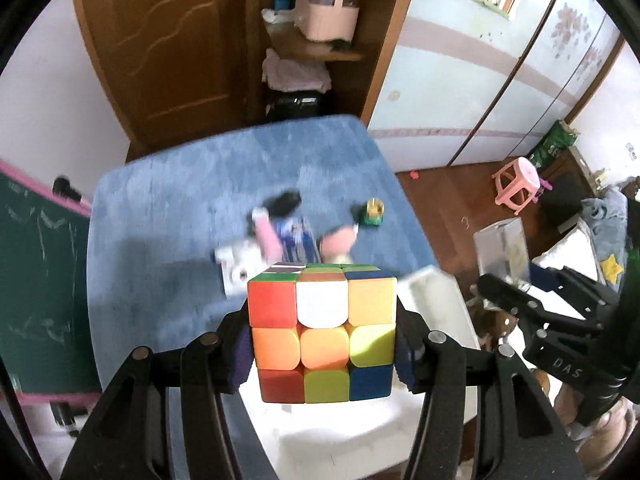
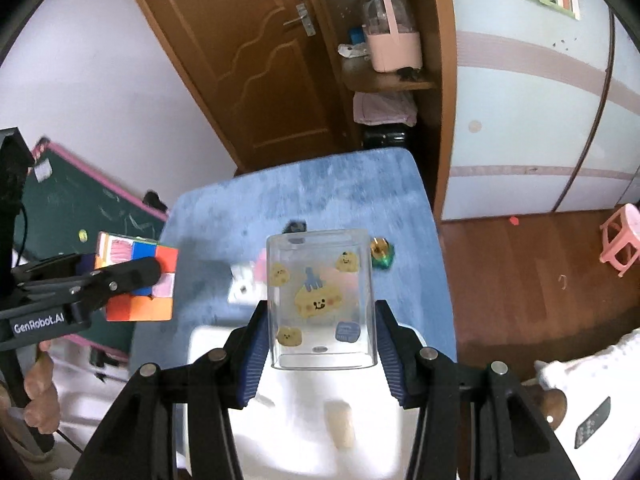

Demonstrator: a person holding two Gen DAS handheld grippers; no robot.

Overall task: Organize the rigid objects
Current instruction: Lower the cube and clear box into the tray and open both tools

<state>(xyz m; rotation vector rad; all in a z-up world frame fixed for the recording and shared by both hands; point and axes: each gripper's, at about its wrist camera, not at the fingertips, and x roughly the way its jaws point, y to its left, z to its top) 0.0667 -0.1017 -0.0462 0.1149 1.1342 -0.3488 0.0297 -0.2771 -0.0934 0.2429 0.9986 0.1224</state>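
Observation:
My left gripper [image 1: 324,336] is shut on a multicoloured puzzle cube [image 1: 322,332], held in the air above a white bin [image 1: 436,300] at the near edge of the blue table [image 1: 160,208]. My right gripper [image 2: 320,328] is shut on a clear plastic box with yellow cartoon stickers [image 2: 320,296], also lifted over the white bin [image 2: 304,412]. In the right wrist view the cube [image 2: 138,276] and the left gripper [image 2: 132,276] show at the left. The clear box [image 1: 502,252] and the right gripper [image 1: 504,296] appear at the right of the left wrist view.
Blurred small items lie mid-table: a white box [image 1: 236,272], a pink item [image 1: 268,236], a black object [image 1: 284,202] and a green-and-gold toy [image 1: 372,212]. A chalkboard [image 2: 72,216] leans at the left. A pink stool [image 2: 622,236] stands on the wooden floor at the right.

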